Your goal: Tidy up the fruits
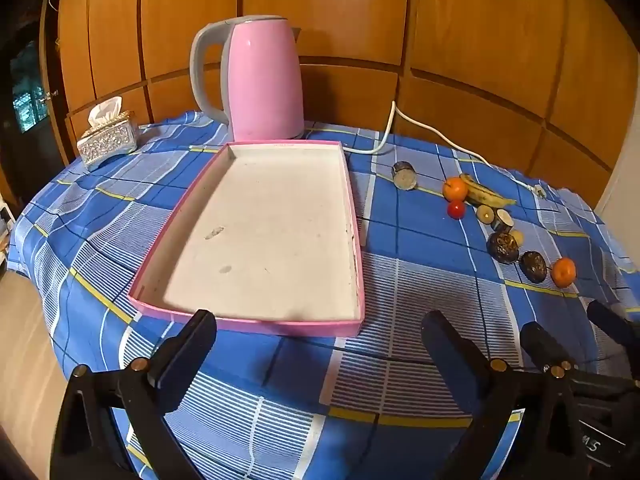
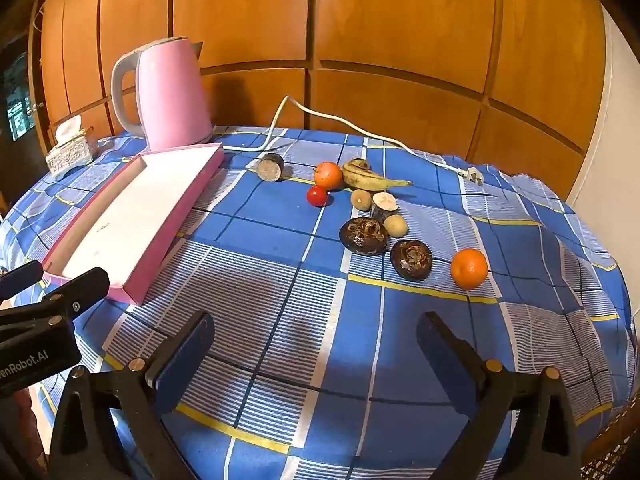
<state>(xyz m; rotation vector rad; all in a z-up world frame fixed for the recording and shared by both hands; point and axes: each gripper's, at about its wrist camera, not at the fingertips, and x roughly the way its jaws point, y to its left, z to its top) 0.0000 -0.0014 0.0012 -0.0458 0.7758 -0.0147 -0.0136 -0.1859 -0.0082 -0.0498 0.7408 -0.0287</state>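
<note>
A shallow pink tray [image 1: 248, 325] with a white floor lies empty on the blue checked cloth; its side wall [image 2: 176, 232] shows in the right wrist view. Fruits lie loose to its right: a banana [image 2: 370, 179], two oranges [image 2: 469, 269] [image 2: 328, 175], a small red fruit [image 2: 317, 195], two dark brown fruits [image 2: 363, 236] [image 2: 411, 260], small tan ones [image 2: 395, 225] and cut dark pieces [image 2: 270, 168]. My left gripper [image 1: 320, 336] hovers open just in front of the tray. My right gripper [image 2: 316, 334] hovers open over bare cloth, short of the fruits. Nothing sits between either pair of fingers.
A pink kettle [image 1: 264, 80] stands behind the tray, its white cord [image 2: 360, 128] trailing across the back of the table to a plug [image 2: 472, 174]. A tissue box [image 1: 108, 138] sits at the far left. Wooden panels close off the back. The table edge drops away at the left.
</note>
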